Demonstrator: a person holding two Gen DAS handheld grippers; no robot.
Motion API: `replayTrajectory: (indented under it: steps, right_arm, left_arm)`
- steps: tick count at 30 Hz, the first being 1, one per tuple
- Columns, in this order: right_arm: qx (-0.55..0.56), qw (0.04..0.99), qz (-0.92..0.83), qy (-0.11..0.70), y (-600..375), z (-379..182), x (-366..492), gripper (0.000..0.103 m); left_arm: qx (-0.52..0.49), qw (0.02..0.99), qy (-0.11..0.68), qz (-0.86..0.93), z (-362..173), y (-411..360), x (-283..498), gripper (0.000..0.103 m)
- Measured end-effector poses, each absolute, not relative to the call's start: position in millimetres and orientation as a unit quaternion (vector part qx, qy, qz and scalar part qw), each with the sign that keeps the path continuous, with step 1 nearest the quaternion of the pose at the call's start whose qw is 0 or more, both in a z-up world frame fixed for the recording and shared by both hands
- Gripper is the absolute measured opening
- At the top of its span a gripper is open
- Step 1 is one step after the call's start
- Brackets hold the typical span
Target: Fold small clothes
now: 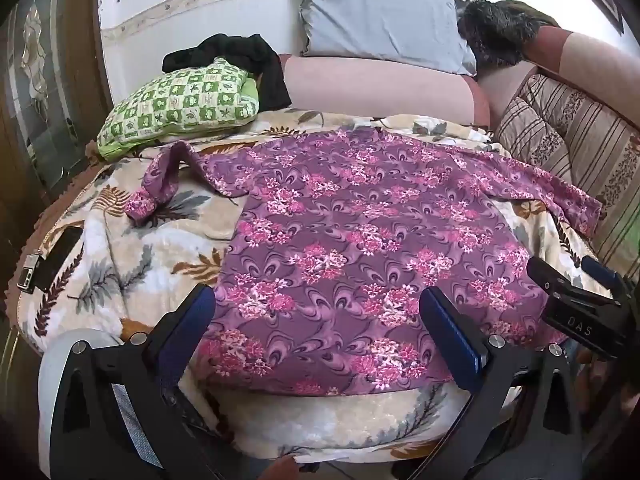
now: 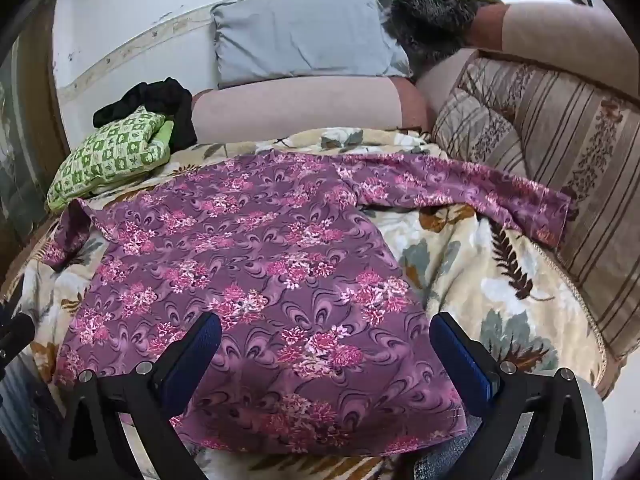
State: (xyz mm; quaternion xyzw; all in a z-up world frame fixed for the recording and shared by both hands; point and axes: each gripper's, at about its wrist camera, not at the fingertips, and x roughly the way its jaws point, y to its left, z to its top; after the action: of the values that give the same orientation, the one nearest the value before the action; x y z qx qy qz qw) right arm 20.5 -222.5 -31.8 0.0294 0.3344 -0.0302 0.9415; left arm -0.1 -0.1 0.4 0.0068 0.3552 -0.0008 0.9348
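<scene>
A purple top with pink flower print [image 1: 352, 240] [image 2: 256, 272] lies spread flat on a leaf-patterned blanket [image 1: 120, 256] [image 2: 472, 272], hem toward me. Its left sleeve [image 1: 160, 184] is bunched and its right sleeve [image 2: 480, 196] stretches out toward the striped cushions. My left gripper [image 1: 320, 312] hovers wide open above the hem's left half, nothing between its blue pads [image 1: 188, 328]. My right gripper [image 2: 326, 344] is open too, over the hem's right part, and it shows at the right edge of the left wrist view [image 1: 576, 300].
A green checked pillow [image 1: 180, 104] [image 2: 108, 156] with black clothing [image 1: 240, 56] behind it lies at the back left. A grey pillow [image 1: 380, 20] and pink bolster [image 1: 380, 88] line the back; striped cushions [image 2: 560, 152] stand on the right. A dark phone [image 1: 56, 256] lies on the blanket's left edge.
</scene>
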Motion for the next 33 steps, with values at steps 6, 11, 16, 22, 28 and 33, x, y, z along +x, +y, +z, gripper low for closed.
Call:
replayTrajectory:
  steps: [6, 11, 16, 22, 28, 33]
  right_arm:
    - [0.002, 0.944, -0.012, 0.329, -212.1, -32.0, 15.4, 0.103]
    - [0.015, 0.939, -0.029, 0.343, -215.3, -33.0, 19.3, 0.103]
    - [0.025, 0.936, -0.030, 0.350, -221.8, -35.3, 22.5, 0.103]
    - [0.024, 0.935, -0.027, 0.353, -221.4, -36.6, 23.3, 0.103]
    - [0.021, 0.935, -0.030, 0.353, -220.8, -37.5, 23.2, 0.103]
    - [0.022, 0.934, -0.032, 0.354, -221.6, -38.1, 22.8, 0.103]
  left_arm:
    - [0.003, 0.933, 0.360, 0.005, -5.0, 3.9, -1.0, 0.103]
    - [0.006, 0.930, 0.368, 0.009, -10.2, 1.4, 2.2, 0.103]
    - [-0.001, 0.926, 0.378, 0.010, -11.7, 2.4, 2.0, 0.103]
    - [-0.005, 0.923, 0.385, 0.011, -12.9, 3.7, 2.1, 0.103]
    - [-0.001, 0.922, 0.386, 0.009, -13.4, 2.1, 3.0, 0.103]
    - [0.001, 0.921, 0.389, 0.008, -15.8, 1.6, 1.3, 0.103]
